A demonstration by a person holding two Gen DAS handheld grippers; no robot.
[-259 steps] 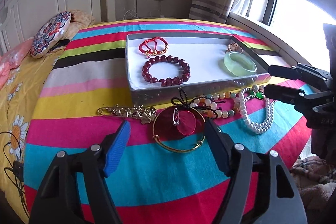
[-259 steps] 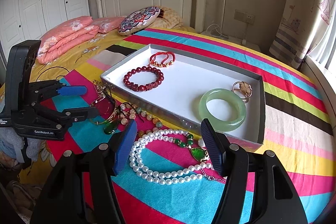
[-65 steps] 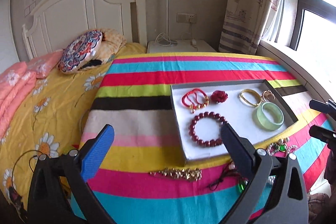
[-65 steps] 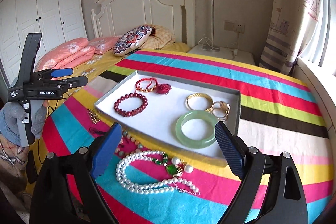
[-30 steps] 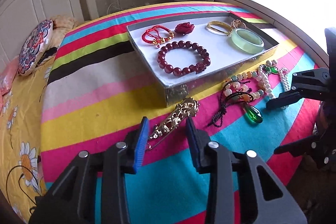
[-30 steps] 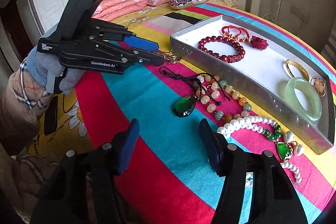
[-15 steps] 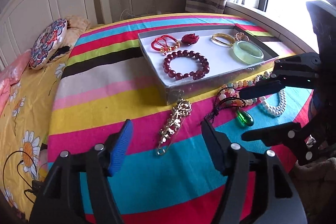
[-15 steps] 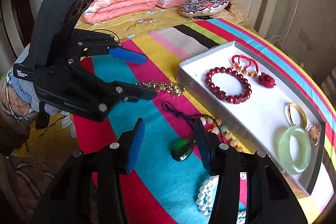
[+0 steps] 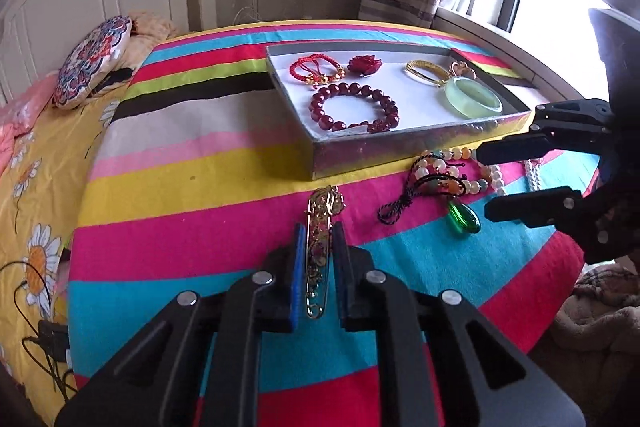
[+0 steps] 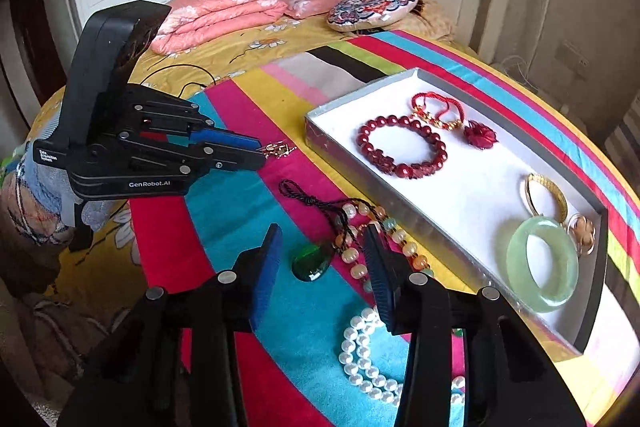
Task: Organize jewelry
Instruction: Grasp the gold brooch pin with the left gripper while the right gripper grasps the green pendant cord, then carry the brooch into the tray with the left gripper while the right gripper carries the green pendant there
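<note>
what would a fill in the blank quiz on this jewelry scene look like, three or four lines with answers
1. The left gripper has its fingers either side of the ____ brooch.
2. The pale green bangle lies inside the ____.
3. The right gripper is ____, with the green pendant between its fingers.
4. The white pearl necklace lies on the striped ____, outside the tray.

Missing words: gold; tray; open; cloth

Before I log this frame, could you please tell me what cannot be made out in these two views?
- Gold brooch: left view, its middle sits between the left gripper fingers; contact unclear. Right view shows only its tip.
- Pearl necklace: right view, partly behind the right gripper; left view, behind that gripper.
- Small gold piece by the jade bangle: too small to identify.
</note>
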